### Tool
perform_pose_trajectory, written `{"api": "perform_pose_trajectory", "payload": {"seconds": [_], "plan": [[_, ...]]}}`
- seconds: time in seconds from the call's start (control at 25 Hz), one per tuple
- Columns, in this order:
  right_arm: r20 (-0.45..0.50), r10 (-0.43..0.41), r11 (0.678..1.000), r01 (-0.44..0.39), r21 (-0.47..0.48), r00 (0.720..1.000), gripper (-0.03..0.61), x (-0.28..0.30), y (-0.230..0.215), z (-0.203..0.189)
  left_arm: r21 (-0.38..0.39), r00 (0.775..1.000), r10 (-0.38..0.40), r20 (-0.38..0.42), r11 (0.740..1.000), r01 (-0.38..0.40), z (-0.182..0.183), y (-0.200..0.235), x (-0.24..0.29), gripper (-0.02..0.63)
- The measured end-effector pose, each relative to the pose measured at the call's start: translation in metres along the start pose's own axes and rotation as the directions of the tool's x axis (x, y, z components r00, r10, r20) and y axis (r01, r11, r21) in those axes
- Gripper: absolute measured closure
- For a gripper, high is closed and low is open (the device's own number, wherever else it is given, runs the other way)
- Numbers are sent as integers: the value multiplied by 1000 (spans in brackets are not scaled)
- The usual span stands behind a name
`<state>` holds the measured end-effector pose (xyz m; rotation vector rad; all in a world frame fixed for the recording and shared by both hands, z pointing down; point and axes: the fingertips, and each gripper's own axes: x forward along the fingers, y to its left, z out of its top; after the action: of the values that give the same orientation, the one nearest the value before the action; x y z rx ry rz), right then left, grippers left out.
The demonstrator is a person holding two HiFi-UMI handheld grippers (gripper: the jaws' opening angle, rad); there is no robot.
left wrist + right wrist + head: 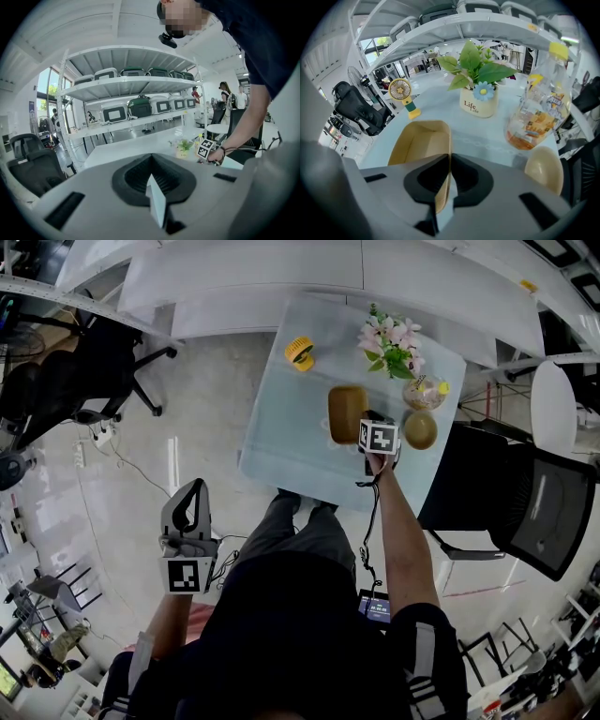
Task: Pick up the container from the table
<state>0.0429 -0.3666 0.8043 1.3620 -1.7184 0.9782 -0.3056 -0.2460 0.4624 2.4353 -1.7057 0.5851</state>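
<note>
the person wears a black short-sleeved top [300,634] with pale grey stripes on the sleeve [420,657] well behind the right gripper [449,174], grey trousers [305,532] and dark shoes [288,495]. a black band [377,474] rings the wrist just behind that gripper, and a thin black cable [371,531] runs back from it beside the forearm. each gripper has a pale grey body with black ribbed pads [136,176]. a white cube [379,437] with black square markers sits on the right gripper, and a like cube [184,576] sits at the rear of the left gripper [193,487].
</note>
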Motion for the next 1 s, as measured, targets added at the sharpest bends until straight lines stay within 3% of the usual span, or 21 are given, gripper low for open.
{"api": "perform_pose_trajectory", "payload": {"seconds": [1.0], "plan": [[15,-1,999,0,37,1000,566,-6,0,5,1,1000,5,-3,1000,-5,-1,-1,1,609]]}}
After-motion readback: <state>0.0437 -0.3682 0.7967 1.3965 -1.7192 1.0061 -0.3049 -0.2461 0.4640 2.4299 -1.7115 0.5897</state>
